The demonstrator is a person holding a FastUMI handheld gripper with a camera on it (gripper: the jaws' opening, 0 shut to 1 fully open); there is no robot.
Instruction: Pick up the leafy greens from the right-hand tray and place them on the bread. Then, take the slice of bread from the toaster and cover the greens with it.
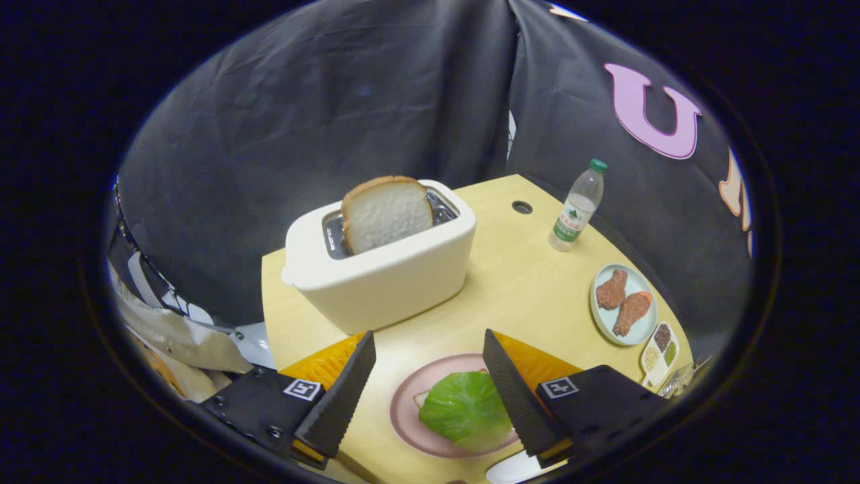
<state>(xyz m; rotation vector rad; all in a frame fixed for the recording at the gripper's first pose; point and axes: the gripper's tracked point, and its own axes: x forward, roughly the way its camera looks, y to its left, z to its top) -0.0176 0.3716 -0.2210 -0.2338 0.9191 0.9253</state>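
A white toaster [381, 269] stands on the wooden table [531, 282] beyond my fingers, with a slice of bread [385, 212] sticking up from its slot. Between my fingers, low and near, a pink plate [408, 410] holds the green leafy greens [465, 410], which cover most of a bread slice whose pale edge [422, 399] peeks out at their left. My gripper [430, 349] is open above the plate with nothing between its fingers; the right finger [514, 396] overlaps the greens' right edge.
An orange mat [322, 363] lies under the plate. A water bottle [576, 208] stands far right near a round hole [522, 207] in the table. A pale blue plate with fried chicken pieces [623, 302] and a small sectioned dish [660, 348] sit at the right edge.
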